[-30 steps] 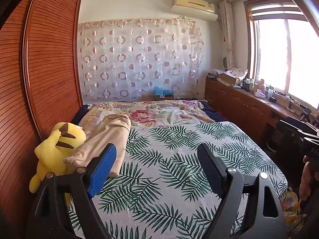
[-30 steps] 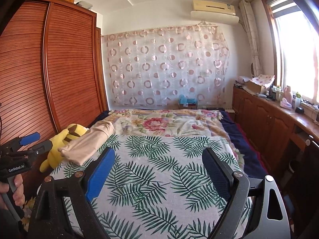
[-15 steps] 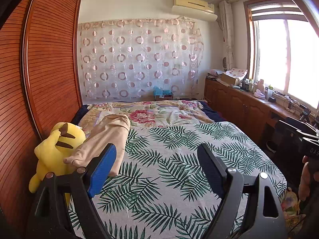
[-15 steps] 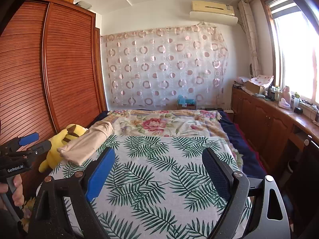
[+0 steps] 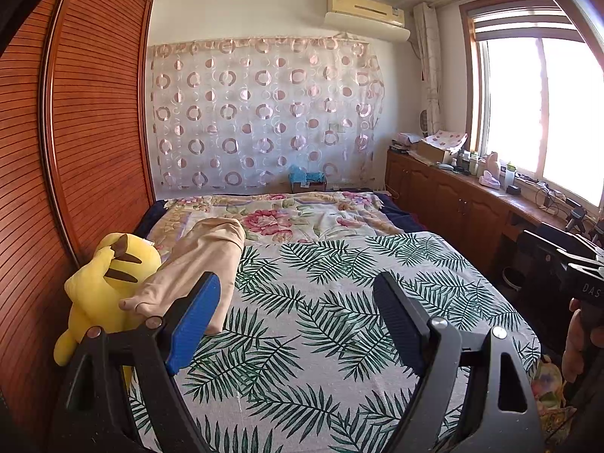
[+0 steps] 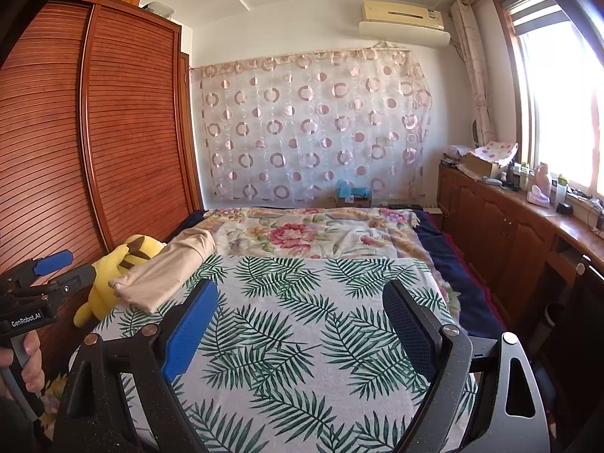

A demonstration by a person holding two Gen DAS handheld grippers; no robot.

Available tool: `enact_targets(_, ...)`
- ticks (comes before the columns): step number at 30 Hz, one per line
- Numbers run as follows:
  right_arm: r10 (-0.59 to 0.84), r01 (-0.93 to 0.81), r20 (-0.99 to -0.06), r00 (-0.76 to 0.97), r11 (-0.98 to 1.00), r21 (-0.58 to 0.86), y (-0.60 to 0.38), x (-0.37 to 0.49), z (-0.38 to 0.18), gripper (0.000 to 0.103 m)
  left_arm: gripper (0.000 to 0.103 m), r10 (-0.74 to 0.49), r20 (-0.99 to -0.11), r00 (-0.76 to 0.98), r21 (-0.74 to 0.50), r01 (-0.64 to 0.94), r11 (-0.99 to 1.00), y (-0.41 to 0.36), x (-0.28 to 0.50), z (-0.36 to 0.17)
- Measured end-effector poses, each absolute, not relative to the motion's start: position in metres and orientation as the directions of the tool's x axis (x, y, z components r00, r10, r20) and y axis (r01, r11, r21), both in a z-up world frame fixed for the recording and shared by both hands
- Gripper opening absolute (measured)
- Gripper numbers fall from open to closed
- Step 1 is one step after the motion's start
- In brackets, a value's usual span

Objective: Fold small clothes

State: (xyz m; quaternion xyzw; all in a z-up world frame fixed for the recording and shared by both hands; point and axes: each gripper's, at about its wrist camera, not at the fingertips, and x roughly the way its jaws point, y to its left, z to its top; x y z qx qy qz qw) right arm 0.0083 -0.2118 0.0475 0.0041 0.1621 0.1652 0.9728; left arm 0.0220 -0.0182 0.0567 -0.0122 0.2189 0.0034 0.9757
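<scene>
Beige garment [image 5: 204, 264] at 10 o'clock on bed [image 5: 339, 321], seemingly folded; both grippers [image 5: 298, 313] [image 6: 298, 321] wide, empty; any further folding unseen.

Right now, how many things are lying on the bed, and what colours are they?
Yellow: 1, the plush toy at the bed's left edge.
Beige: 1, the folded garment touching the toy.
Total: 2. Both grippers, left gripper and right gripper, are open and hold nothing.
</scene>
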Motion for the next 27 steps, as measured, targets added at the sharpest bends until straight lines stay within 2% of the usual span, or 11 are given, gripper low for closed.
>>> enact_targets(27,0.323,-0.321,-0.314,0.893,0.945,0.059,-0.2153,0.0092,0.0464,0.09,0.084,-0.001,-0.425,0.905,-0.023,-0.01,1.0,-0.0177,0.0201,0.0566)
